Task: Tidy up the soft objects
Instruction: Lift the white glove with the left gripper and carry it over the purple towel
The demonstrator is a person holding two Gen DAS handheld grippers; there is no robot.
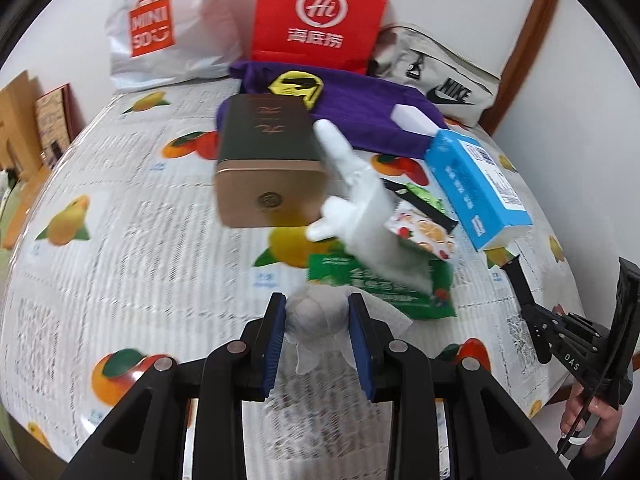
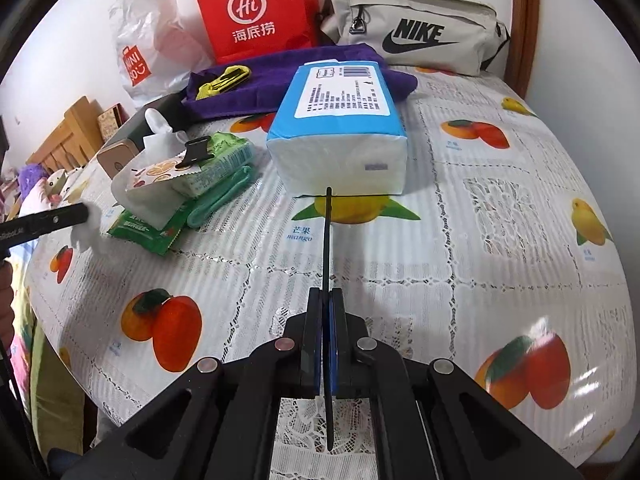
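Note:
My left gripper (image 1: 317,316) is shut on a crumpled white tissue ball (image 1: 316,318) just above the tablecloth. Ahead of it lie a green wipes pack (image 1: 380,288), a white glove (image 1: 360,196) and a fruit-print packet (image 1: 420,234). A blue tissue pack (image 1: 476,184) lies to the right, and shows in the right wrist view (image 2: 340,128). My right gripper (image 2: 329,320) is shut on a thin black strip (image 2: 328,240) that points at the tissue pack. A purple cloth (image 2: 280,80) lies behind.
A gold-ended dark tin (image 1: 268,160) sits left of the glove. A red paper bag (image 1: 320,12), a white Miniso bag (image 1: 160,28) and a grey Nike pouch (image 2: 416,28) stand at the back wall. The table edge (image 2: 48,320) drops off at the left.

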